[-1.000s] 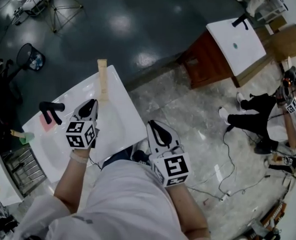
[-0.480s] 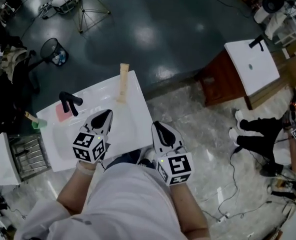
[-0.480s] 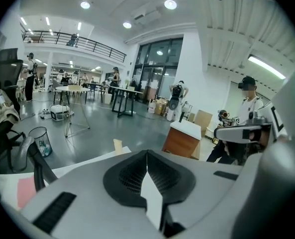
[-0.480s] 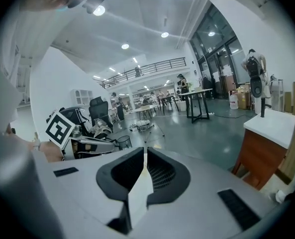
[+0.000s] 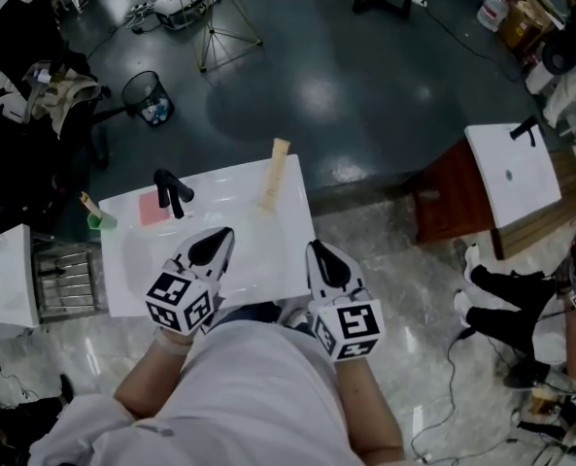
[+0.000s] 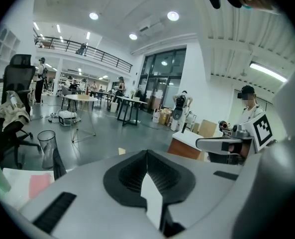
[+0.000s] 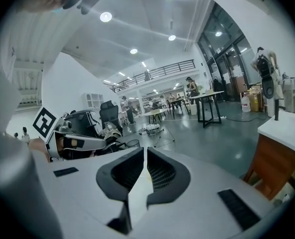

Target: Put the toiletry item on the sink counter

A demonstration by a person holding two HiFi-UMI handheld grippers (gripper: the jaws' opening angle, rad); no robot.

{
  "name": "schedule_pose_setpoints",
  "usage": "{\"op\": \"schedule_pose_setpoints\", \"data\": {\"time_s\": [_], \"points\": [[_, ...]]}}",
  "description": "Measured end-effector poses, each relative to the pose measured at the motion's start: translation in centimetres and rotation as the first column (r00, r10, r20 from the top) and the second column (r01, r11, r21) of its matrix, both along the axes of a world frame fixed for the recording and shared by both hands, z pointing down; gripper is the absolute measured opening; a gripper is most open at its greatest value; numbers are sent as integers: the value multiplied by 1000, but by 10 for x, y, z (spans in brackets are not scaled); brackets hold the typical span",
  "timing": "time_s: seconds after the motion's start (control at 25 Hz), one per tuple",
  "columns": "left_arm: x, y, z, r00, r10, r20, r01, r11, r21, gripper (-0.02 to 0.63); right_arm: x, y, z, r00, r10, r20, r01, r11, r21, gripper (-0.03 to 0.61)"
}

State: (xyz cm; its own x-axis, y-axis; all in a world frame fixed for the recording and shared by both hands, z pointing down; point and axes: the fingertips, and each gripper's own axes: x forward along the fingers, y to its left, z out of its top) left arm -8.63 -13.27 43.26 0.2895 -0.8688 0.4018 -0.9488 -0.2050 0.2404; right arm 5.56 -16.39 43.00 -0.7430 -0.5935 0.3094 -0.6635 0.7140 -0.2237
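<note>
A white sink counter (image 5: 288,260) lies right in front of me, with a black faucet (image 5: 171,191) at its far left. A long beige toiletry item (image 5: 274,187) rests at its far right edge. A pink pad (image 5: 154,208) lies by the faucet, and a green cup (image 5: 98,221) sits just off the left end. My left gripper (image 5: 216,243) hangs over the basin, shut and empty; its own view shows the left gripper (image 6: 147,156) with jaws meeting. My right gripper (image 5: 322,258) hovers at the counter's near right corner; there too the right gripper (image 7: 144,152) is shut on nothing.
A second white sink top (image 5: 513,175) on a wooden cabinet stands to the right. A wire rack (image 5: 64,280) is at the counter's left end. A mesh bin (image 5: 148,96), an office chair (image 5: 45,85) and a tripod table (image 5: 210,8) stand on the dark floor beyond. A person's legs (image 5: 506,304) lie at the right.
The view has swung, so the counter now sits lower and more central. Both grippers have stayed low at its near edge, the left one drawn back nearer to that edge.
</note>
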Motion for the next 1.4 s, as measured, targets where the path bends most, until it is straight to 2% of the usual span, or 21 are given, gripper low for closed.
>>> {"op": "schedule_pose_setpoints", "data": {"time_s": [0.28,0.72,1.08,1.4], "points": [[-27,26,-27,995,-97,-25,99,994,50,17,-27,10,-21,996,-89,16,89,996,31,32],[-67,62,-43,971,-220,-100,230,968,105,17,-70,31,-41,976,-216,12,215,975,60,32],[-80,80,-39,964,-246,-104,256,961,103,17,-95,43,-43,954,-301,17,299,951,77,32],[-84,86,-34,967,-242,-83,249,964,87,17,-102,48,-43,951,-310,12,308,948,75,31]]}}
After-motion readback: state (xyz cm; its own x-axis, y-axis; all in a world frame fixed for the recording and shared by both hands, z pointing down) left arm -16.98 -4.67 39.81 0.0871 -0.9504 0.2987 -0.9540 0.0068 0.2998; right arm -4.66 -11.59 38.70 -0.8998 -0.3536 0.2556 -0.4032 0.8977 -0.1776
